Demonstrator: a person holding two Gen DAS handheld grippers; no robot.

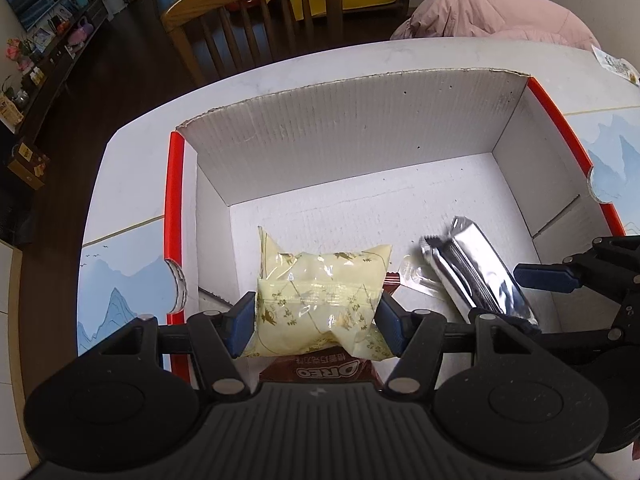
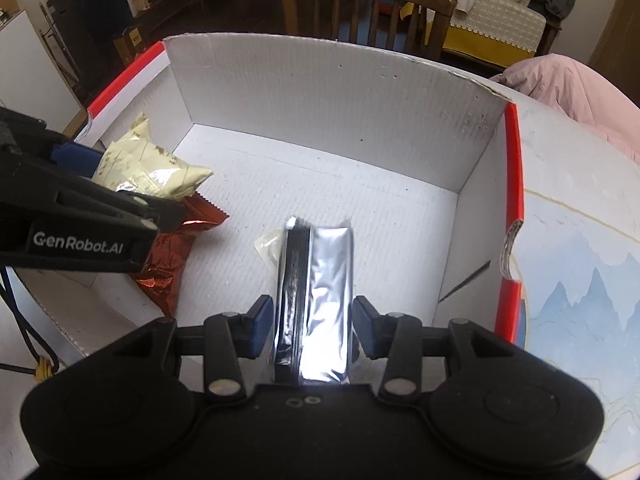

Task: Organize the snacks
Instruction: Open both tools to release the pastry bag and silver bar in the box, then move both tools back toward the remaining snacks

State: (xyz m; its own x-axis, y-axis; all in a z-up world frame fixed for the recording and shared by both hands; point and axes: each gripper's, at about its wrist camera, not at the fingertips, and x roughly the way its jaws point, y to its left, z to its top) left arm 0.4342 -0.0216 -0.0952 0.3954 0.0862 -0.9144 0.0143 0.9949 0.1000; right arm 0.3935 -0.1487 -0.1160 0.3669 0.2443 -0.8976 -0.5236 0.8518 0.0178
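A white cardboard box (image 1: pixel 360 136) with red edges stands on the table. My left gripper (image 1: pixel 316 326) is shut on a pale yellow snack packet (image 1: pixel 320 292), held over a brown Oreo packet (image 1: pixel 320 372) inside the box. My right gripper (image 2: pixel 312 326) is shut on a silver foil packet (image 2: pixel 324 292), held low inside the box (image 2: pixel 320 92). The silver packet (image 1: pixel 480 276) and the right gripper's finger (image 1: pixel 548 278) also show in the left wrist view. The yellow packet (image 2: pixel 152 168) and the red-brown packet (image 2: pixel 172 256) show at the left of the right wrist view. A small clear wrapper (image 2: pixel 269 246) lies under the silver packet.
The table (image 1: pixel 280 68) carries a placemat with blue mountains (image 2: pixel 592 292). A wooden chair (image 1: pixel 256 12) stands behind the box. A pink garment (image 1: pixel 492 12) lies at the far right. Another snack packet (image 1: pixel 618 66) lies on the table's right edge.
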